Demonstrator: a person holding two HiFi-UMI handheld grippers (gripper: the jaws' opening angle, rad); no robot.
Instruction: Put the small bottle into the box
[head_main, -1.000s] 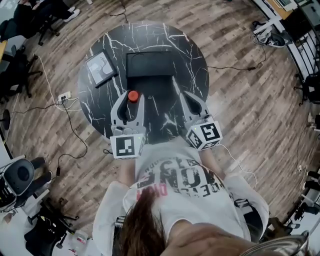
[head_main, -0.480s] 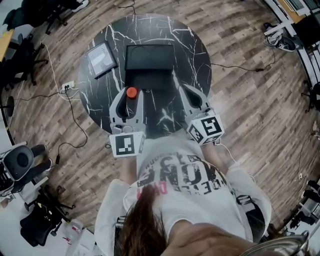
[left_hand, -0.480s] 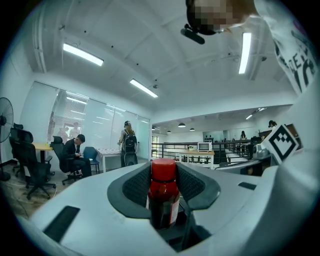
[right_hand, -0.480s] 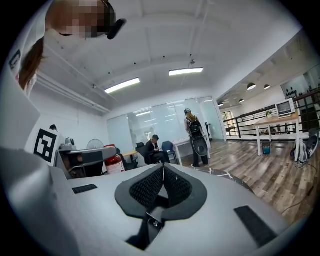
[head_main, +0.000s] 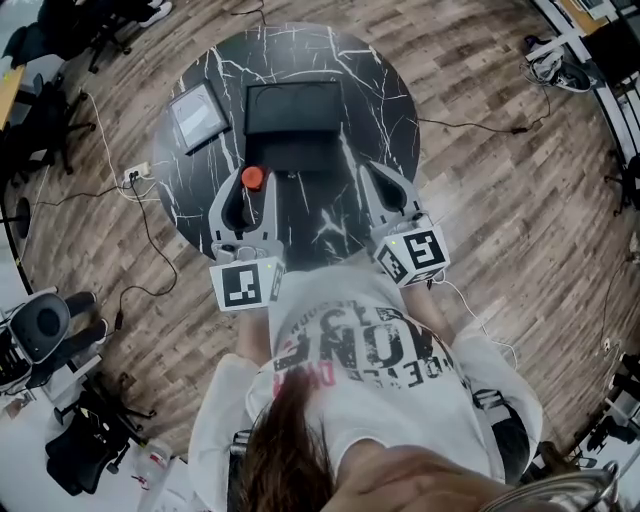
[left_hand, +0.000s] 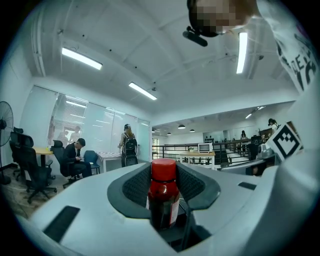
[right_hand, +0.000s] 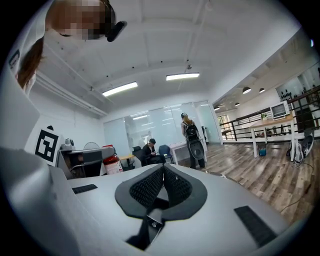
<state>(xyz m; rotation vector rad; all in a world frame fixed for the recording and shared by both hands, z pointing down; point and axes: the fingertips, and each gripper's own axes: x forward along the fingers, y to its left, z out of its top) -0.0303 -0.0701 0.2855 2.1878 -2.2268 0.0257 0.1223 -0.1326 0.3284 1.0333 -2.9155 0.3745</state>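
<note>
Tongs both point level, left tongs (head_main: 247, 194) pinching the small bottle (head_main: 252, 178), right tongs (right_hand: 162, 175) pressed together.

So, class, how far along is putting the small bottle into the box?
Done: the left gripper grips the small bottle. In hand: the bottle is held just short of the box, which looks empty. Left: carry it over the box and release. The right gripper is shut, empty.

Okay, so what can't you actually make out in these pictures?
Small bottle label print: left gripper view, blurred and turned aside.
Bottle's base: left gripper view, hidden between the jaws of the left gripper; the head view shows only its red cap.
Inside of the box: head view, too dark and small.
</note>
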